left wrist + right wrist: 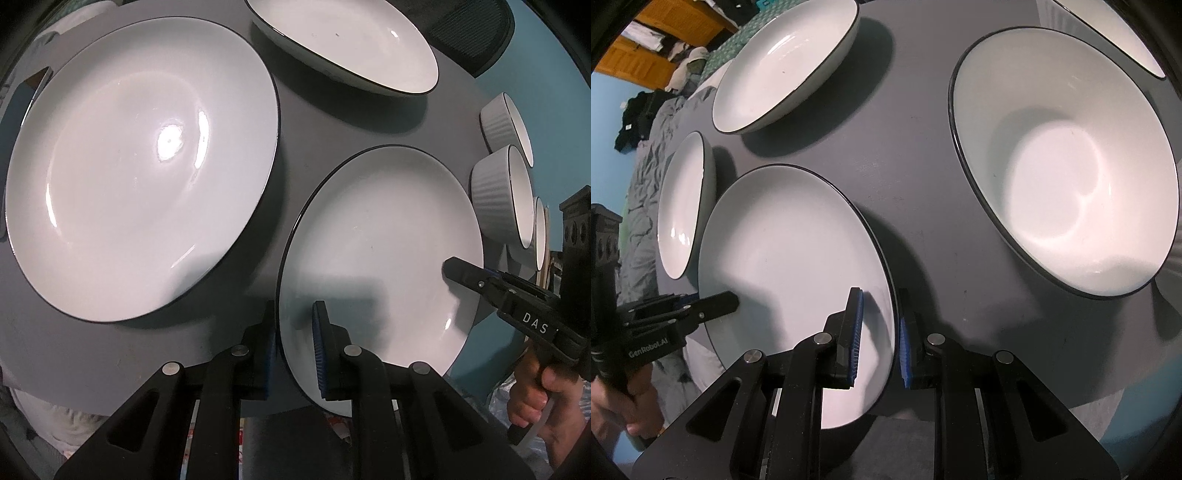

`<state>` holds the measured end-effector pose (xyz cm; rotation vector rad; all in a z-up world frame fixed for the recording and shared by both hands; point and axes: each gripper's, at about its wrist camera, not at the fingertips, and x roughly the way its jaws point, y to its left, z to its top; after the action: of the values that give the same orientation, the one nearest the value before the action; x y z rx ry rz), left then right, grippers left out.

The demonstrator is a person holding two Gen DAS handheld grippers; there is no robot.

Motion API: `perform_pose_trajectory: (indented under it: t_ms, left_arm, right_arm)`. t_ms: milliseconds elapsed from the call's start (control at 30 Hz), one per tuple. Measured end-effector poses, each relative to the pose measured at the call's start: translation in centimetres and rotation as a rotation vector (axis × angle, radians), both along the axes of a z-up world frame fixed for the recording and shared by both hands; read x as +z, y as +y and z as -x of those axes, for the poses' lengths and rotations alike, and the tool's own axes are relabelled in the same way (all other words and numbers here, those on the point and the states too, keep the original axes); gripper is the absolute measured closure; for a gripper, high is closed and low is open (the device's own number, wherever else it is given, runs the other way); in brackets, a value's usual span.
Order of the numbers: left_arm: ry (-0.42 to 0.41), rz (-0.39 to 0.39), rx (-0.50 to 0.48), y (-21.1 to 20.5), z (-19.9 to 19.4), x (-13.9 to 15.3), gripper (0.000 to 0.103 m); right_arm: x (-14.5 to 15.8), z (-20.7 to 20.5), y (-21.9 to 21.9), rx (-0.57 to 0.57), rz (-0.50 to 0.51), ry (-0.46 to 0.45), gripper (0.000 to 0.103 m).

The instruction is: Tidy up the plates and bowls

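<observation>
White with a thin black rim, the plate (380,258) sits at the near edge of the grey worktop (288,129), and both my grippers straddle its rim from opposite sides. My left gripper (295,343) has one blue-padded finger over the plate's face and the other outside the rim; the pads look slightly apart from the china, so I cannot tell whether they truly pinch it. My right gripper (879,336) is set the same way on the far side of the plate (798,277), its fingers spread with a visible gap around the rim. Beside it, further in, lies a large plate (140,170). Beyond that rests a deep oval dish (347,48). Along the right edge stand ribbed bowls (502,192), and one bowl (1067,162) fills the right wrist view.
</observation>
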<state>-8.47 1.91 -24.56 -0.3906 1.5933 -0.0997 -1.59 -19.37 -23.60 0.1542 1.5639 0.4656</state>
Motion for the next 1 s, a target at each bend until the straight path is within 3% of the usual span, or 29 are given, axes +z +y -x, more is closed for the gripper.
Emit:
perform_pose_trajectory:
  t_ms: [500, 1000]
  left_arm:
    - [-0.02, 0.017, 0.016, 1.2, -2.7, 3.0, 0.086]
    - [-0.105, -0.012, 0.024, 3.5, -9.9, 5.8, 0.085]
  right_arm:
    - [2.5, -1.4, 0.2, 0.003, -0.011, -0.026, 0.089]
    - [4.9, -6.5, 2.7, 0.005, -0.026, -0.084, 0.09]
